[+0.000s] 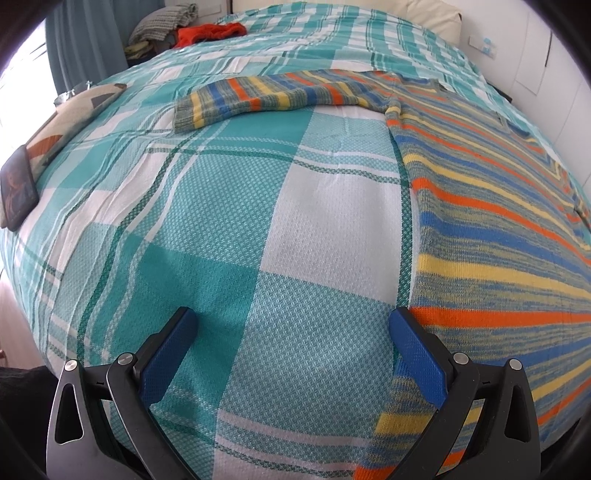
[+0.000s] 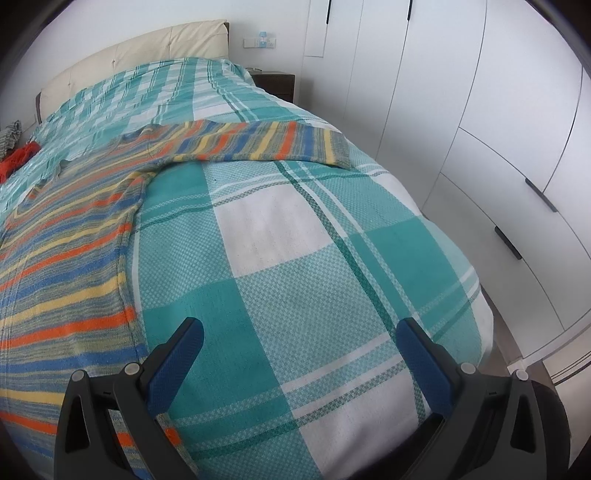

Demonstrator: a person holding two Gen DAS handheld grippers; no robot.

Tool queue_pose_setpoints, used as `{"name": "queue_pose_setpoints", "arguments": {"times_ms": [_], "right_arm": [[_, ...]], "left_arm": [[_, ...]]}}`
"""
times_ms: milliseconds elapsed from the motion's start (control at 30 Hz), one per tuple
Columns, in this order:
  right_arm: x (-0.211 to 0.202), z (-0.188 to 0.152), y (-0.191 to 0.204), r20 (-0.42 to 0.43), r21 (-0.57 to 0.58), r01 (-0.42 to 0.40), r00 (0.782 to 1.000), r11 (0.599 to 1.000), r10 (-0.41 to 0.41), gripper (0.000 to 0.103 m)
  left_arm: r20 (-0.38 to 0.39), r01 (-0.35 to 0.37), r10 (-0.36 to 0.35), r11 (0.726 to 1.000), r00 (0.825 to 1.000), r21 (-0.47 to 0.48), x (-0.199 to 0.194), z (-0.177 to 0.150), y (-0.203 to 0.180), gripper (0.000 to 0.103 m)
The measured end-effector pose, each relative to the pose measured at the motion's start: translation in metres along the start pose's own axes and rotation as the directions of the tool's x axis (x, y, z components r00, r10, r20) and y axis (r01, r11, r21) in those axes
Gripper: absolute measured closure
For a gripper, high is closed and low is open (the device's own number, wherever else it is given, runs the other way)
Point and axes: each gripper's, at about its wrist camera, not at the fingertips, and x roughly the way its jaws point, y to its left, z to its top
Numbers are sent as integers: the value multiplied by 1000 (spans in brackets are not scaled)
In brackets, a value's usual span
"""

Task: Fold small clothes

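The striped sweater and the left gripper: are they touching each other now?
Cannot tell. In the left wrist view the open left gripper has its right finger overlapping the edge of the striped sweater, but no contact or gap shows plainly.

One striped sweater [image 1: 498, 206], one plaid bedspread [image 1: 295, 221], two cushions [image 1: 77, 110], one orange garment [image 1: 210, 33].

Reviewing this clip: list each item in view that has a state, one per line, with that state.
Striped knit sweater in orange, blue and yellow: spread flat on the bed, both sleeves stretched out sideways, unfolded.
Left tool: open, empty, its right finger over the sweater's hem edge.
Right tool: open, empty, over the bedspread beside the sweater.
Teal and white checked bedspread: laid smooth.
Orange garment: crumpled at the far edge.
White wardrobe doors: shut.
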Motion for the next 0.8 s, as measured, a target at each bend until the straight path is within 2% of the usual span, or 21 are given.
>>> {"name": "queue_pose_setpoints", "arguments": {"times_ms": [800], "right_arm": [[-9, -1, 17, 38, -106, 34, 999, 994, -30, 1]], "left_arm": [[2, -2, 2, 1000, 1000, -1, -1, -1, -1, 0]]}}
